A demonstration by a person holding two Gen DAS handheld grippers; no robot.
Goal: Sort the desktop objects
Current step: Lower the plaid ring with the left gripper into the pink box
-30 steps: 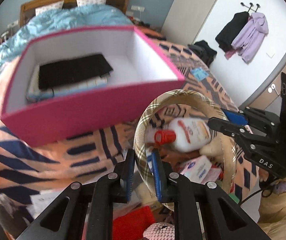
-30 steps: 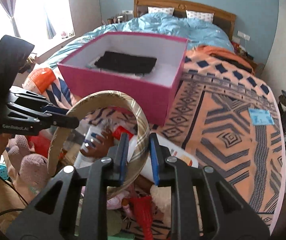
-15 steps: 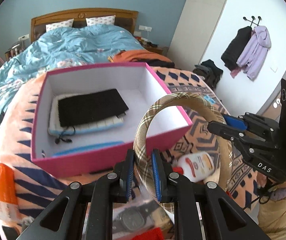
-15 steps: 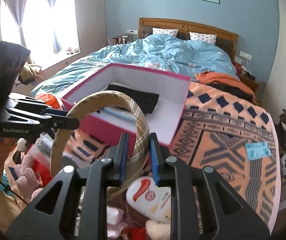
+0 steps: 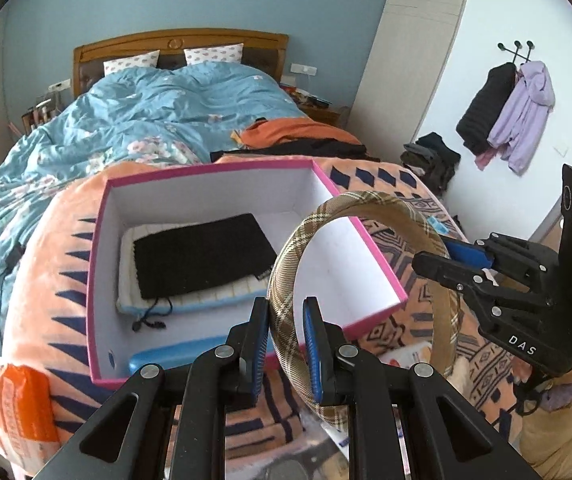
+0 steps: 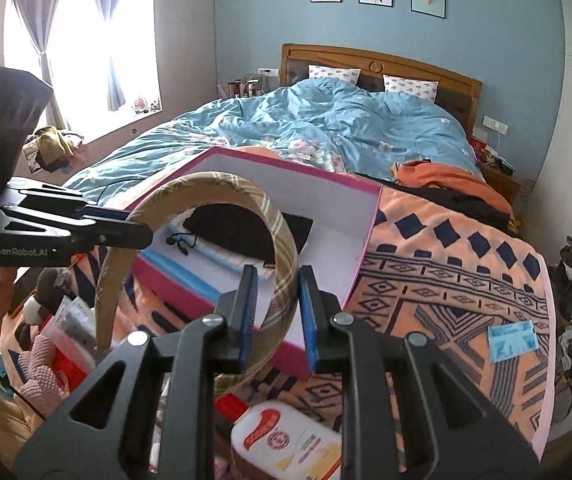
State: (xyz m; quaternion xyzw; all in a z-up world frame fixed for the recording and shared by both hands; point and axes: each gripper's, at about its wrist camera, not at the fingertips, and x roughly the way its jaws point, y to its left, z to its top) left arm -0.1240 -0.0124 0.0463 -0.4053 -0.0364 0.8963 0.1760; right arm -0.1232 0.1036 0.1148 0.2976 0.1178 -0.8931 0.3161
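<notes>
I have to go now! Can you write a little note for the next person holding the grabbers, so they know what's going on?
Left gripper: shut on the plaid headband.
Right gripper: shut on the headband's other side.
Headband is held in the air in front of the pink box.
Done: black cloth and pale pouch lie in the box.
Left: put the headband in; lotion bottle and plush toy remain outside.

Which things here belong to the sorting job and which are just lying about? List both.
Job:
- plaid headband, pinched by left tool and right tool
- pink box, holding a black cloth
- lotion bottle

Lying about:
- blue duvet
- orange garment
- hanging jackets
</notes>
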